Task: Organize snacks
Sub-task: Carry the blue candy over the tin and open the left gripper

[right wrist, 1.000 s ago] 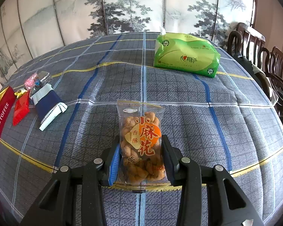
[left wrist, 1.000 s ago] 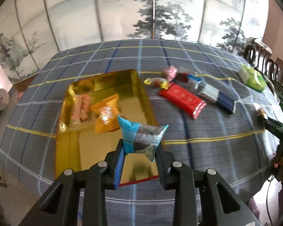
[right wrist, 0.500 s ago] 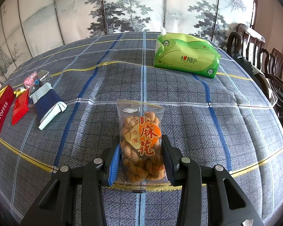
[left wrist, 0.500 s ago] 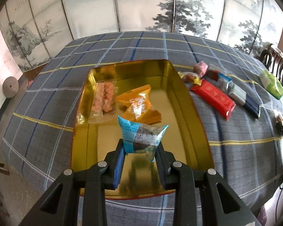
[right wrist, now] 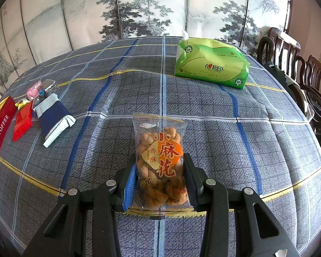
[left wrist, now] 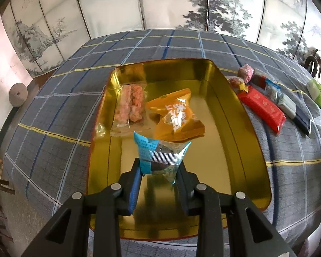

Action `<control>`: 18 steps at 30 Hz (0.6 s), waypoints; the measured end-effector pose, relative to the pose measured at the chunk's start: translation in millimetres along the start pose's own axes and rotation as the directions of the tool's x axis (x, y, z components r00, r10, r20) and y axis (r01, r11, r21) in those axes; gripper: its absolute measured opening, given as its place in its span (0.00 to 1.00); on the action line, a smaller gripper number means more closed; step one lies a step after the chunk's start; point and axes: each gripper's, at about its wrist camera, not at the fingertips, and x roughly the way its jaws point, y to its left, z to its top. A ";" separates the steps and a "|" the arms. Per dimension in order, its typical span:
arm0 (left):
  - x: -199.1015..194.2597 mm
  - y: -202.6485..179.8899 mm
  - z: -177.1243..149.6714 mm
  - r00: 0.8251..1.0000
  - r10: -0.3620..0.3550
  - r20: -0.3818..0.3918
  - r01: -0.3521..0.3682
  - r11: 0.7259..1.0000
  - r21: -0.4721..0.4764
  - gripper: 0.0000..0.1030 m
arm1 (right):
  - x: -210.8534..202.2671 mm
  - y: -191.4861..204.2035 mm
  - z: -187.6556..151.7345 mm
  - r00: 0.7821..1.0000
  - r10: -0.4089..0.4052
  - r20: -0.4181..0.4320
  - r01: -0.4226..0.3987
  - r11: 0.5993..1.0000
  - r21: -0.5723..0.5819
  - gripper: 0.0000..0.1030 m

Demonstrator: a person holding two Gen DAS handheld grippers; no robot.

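My left gripper (left wrist: 159,171) is shut on a blue snack packet (left wrist: 160,155) and holds it above the near half of the gold tin (left wrist: 235,128). In the tin lie a clear bag of pink snacks (left wrist: 131,105) and an orange packet (left wrist: 177,115). My right gripper (right wrist: 160,171) is shut on a clear bag of fried dough twists (right wrist: 160,160) that lies on the plaid tablecloth (right wrist: 224,139).
Right of the tin lie a red bar (left wrist: 262,105), a navy packet (left wrist: 293,109), a pink candy (left wrist: 245,72) and other small sweets. The right wrist view shows the same snacks (right wrist: 51,117) at left, and a green tissue pack (right wrist: 211,64) at the back. Chairs (right wrist: 299,75) stand right.
My left gripper has carried the blue packet left and forward, from over the tin's right edge to over its inside. The right gripper has not moved.
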 end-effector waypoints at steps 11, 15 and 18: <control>6.7 4.5 -0.1 1.000 0.013 0.000 -0.013 1.000 -0.005 0.32 | 0.1 1.4 0.2 1.000 -0.003 -0.001 0.003 1.000 -0.002 0.37; 7.3 4.0 -1.1 1.000 0.022 0.005 -0.022 1.000 0.001 0.34 | 0.2 1.9 0.3 1.000 -0.004 -0.001 0.004 1.000 -0.002 0.37; 6.8 4.2 -1.3 1.000 0.021 0.011 -0.022 1.000 0.003 0.35 | 0.2 2.0 0.4 1.000 -0.004 -0.001 0.004 1.000 -0.003 0.37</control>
